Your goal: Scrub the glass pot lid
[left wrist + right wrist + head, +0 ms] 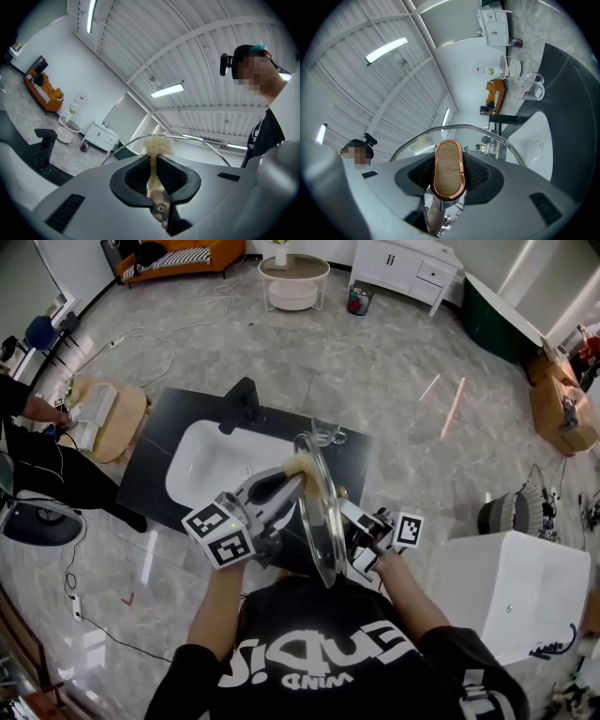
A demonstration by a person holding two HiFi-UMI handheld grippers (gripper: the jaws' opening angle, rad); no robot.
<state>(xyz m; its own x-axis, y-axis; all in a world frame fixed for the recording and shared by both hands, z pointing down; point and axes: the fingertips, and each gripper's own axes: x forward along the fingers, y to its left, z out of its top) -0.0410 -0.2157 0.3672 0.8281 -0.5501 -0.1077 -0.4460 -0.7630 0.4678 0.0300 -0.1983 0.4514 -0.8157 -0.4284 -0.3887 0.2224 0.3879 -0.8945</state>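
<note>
The glass pot lid (324, 521) stands on edge between my two grippers, over the near end of the sink. My left gripper (289, 487) is shut on a yellowish scrub sponge (303, 468), which is pressed against the lid's left face. In the left gripper view the sponge (157, 145) sticks out of the closed jaws, with the lid's rim (192, 137) arching just behind it. My right gripper (352, 532) is shut on the lid's handle. In the right gripper view that copper-rimmed wooden handle (448, 168) fills the jaws, with the lid rim (459, 126) beyond.
A white sink basin (211, 465) is set in a black countertop (155, 432), with a black faucet (242, 405) and a glass mug (325, 433) at its far side. A white cabinet (511, 587) stands to the right. A person (37, 460) stands at the far left.
</note>
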